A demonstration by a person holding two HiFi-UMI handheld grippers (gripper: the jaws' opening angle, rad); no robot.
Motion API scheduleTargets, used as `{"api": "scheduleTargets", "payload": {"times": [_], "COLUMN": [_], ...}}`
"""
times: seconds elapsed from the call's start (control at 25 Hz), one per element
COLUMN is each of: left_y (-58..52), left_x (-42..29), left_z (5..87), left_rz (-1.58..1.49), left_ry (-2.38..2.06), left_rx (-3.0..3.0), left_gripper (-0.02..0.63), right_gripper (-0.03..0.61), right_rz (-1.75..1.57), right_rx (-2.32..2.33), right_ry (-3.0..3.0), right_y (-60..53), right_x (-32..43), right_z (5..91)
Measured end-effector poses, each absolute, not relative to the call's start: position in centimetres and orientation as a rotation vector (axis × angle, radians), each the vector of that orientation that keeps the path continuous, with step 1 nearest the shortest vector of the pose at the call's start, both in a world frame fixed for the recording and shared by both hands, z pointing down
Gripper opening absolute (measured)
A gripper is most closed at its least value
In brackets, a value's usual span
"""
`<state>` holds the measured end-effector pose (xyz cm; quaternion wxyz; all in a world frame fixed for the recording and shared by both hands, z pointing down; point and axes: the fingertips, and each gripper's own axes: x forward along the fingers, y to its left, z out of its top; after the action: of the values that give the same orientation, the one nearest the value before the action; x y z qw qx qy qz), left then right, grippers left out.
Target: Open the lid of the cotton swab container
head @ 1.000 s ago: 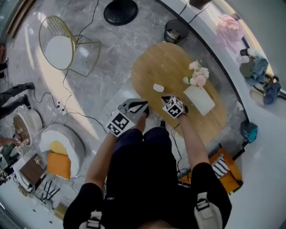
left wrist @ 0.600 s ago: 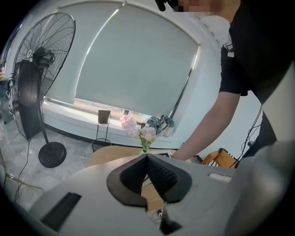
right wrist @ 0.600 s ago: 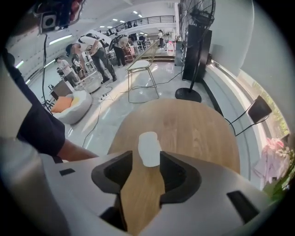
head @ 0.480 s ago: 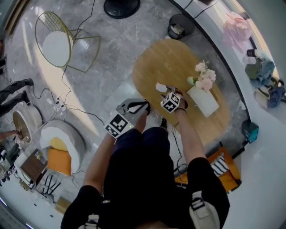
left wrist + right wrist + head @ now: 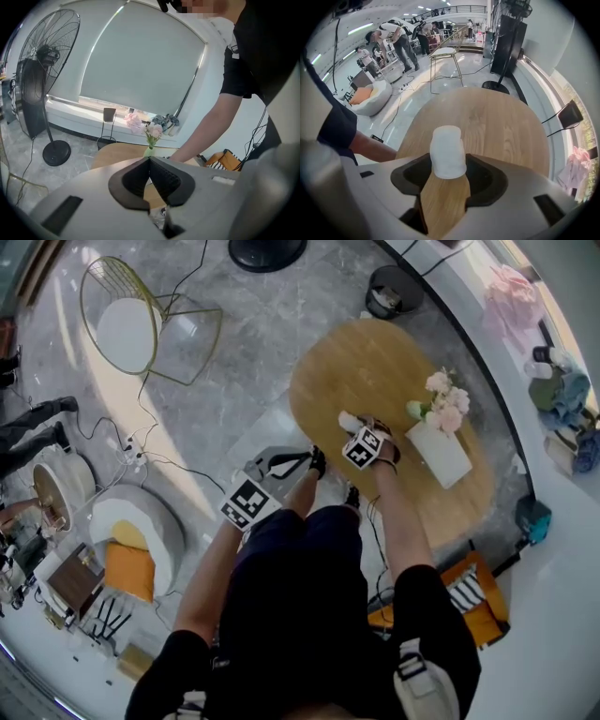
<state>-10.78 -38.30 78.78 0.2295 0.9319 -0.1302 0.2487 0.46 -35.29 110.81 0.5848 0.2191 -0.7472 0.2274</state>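
The cotton swab container [image 5: 447, 152], a small frosted white tub with its lid on, stands upright on the round wooden table [image 5: 375, 362] near the table's near edge. The container [image 5: 348, 421] shows just beyond the right gripper [image 5: 357, 431] in the head view. In the right gripper view my right gripper [image 5: 448, 163] is open, its jaws standing wide on either side of the tub's lower half. My left gripper [image 5: 313, 462] is shut and empty, held off the table's near-left edge; its pads [image 5: 161, 176] meet with nothing between them.
A vase of pink flowers [image 5: 439, 409] and a white box [image 5: 439, 454] stand on the table right of the container. A wire chair [image 5: 141, 324], a fan base [image 5: 267, 251] and a dark bin [image 5: 392, 294] are on the floor beyond.
My right gripper has moved forward over the table to the container and its jaws now stand wide around it. The left gripper has stayed by the table's edge.
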Motion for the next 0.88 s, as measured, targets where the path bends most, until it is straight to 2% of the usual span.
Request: {"api": "scheduleTargets", "payload": {"times": [0.36, 0.88], "left_y": [-37.8, -34.6], "left_x": [-10.3, -8.6], "left_z": [77.7, 73.0], "left_rz": [0.671, 0.638], "left_ry": [-0.365, -0.34], "left_rx": [2.586, 2.635], "left_gripper": [0.0, 0.0], "right_gripper": [0.21, 0.209], "right_rz": [0.543, 0.522], "right_rx": [0.471, 0.516], "right_ry": [-1.738, -1.824], "right_y": [-33.8, -33.3], "right_x": [0.5, 1.2], "right_z": [109.1, 100.5]}}
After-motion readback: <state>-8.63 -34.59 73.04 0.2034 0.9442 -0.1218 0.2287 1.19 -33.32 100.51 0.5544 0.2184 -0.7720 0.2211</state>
